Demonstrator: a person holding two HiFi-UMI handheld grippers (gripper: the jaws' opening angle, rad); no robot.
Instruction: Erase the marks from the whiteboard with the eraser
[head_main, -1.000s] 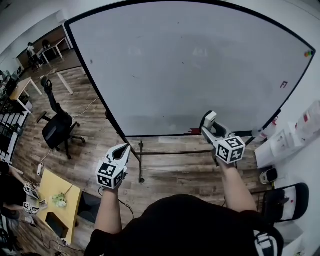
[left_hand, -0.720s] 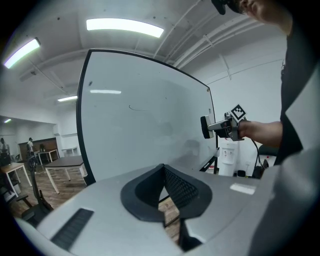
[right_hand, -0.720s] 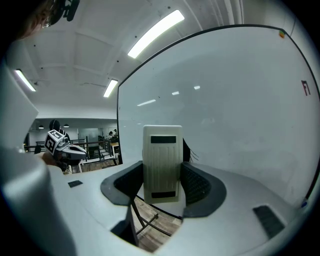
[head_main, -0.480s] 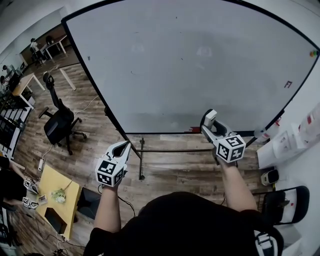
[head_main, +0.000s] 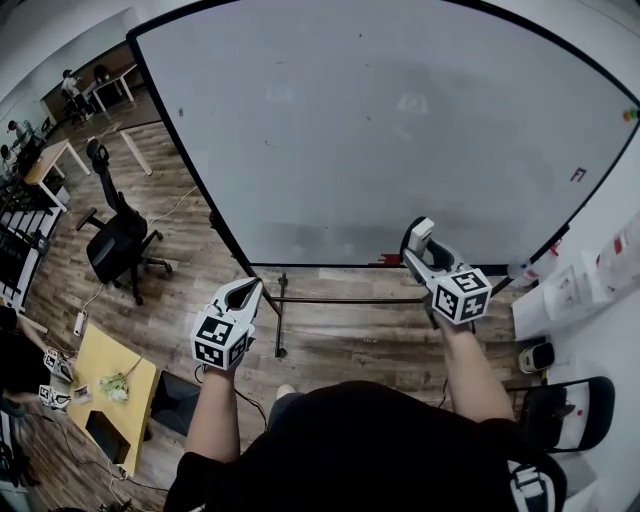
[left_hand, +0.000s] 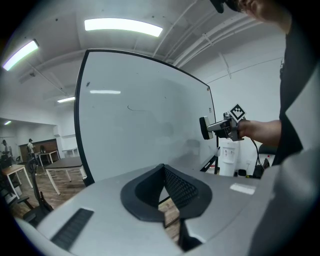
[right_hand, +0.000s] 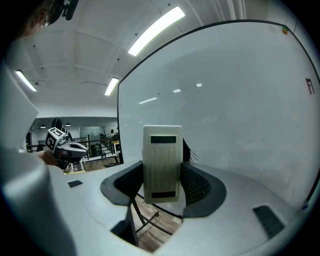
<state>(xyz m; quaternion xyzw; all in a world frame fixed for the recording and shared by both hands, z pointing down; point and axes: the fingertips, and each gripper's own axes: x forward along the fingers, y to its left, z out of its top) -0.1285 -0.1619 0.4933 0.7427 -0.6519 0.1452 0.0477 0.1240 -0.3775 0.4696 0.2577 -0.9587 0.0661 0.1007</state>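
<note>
**Eraser gripped, board not yet touched**

Since a second ago little has changed. The left gripper (head_main: 243, 295) has crept slightly upward, the right gripper (head_main: 418, 250) sits where it was, and a shoe tip (head_main: 285, 392) has come into view between the arms, which suggests a step toward the whiteboard (head_main: 400, 150).

The right gripper is clamped on the eraser (right_hand: 162, 162), its jaws pressing the two long sides. The eraser stands upright with its ribbed cream back toward the gripper's camera. In the head view it shows low in front of the board's bottom edge, and it appears to be short of the surface. The left gripper's jaws are closed together with nothing between them, and it hangs off to the left, apart from the board.

What is left to erase looks sparse. There is a small red mark (head_main: 578, 174) near the right edge, and there are faint smudges (head_main: 410, 103) higher up.

The eraser is probably light, with a stiff plastic shell. A darker layer behind its right edge could be the soft wiping pad, facing the board. The side grip on the shell looks right, because it leaves the pad free. The ribbing should help against slipping, though hard sideways strokes could twist the eraser in the jaws. The board stands on a frame, so it may rock under heavy pressure.
</note>
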